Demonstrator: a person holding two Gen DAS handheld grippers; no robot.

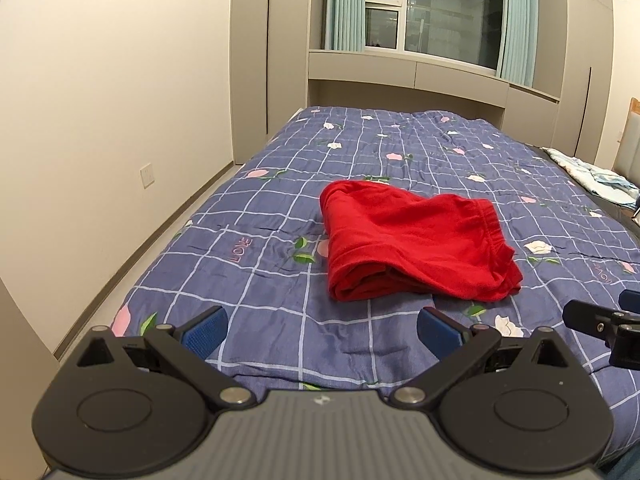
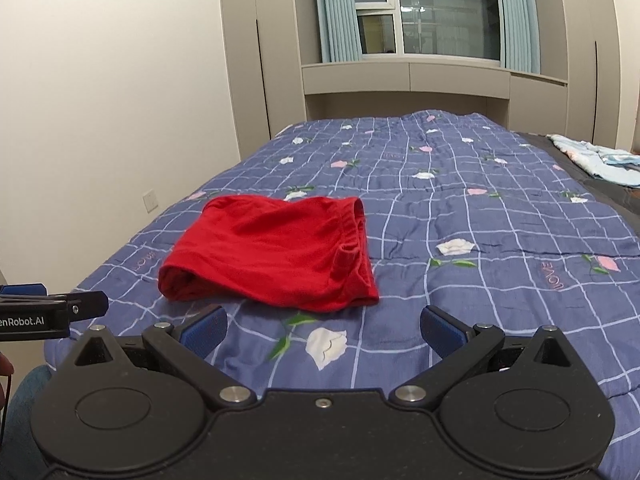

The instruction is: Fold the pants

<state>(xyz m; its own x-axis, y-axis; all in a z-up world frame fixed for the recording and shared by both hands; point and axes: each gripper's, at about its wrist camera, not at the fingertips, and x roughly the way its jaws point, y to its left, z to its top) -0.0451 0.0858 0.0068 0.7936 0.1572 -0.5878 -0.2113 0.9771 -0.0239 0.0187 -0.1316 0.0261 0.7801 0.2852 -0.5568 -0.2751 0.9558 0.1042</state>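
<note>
Red pants (image 1: 416, 244) folded on quilt (image 1: 260, 280); grippers spread (empty).

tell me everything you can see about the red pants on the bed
The red pants are soft, knit-looking fabric, folded into a compact, slightly rumpled bundle of several layers. A gathered elastic waistband shows along the right edge, and rounded folds face the near-left side. They lie flat on the blue checked floral quilt, touching nothing else. Both grippers sit short of them, jaws open and empty.
</note>
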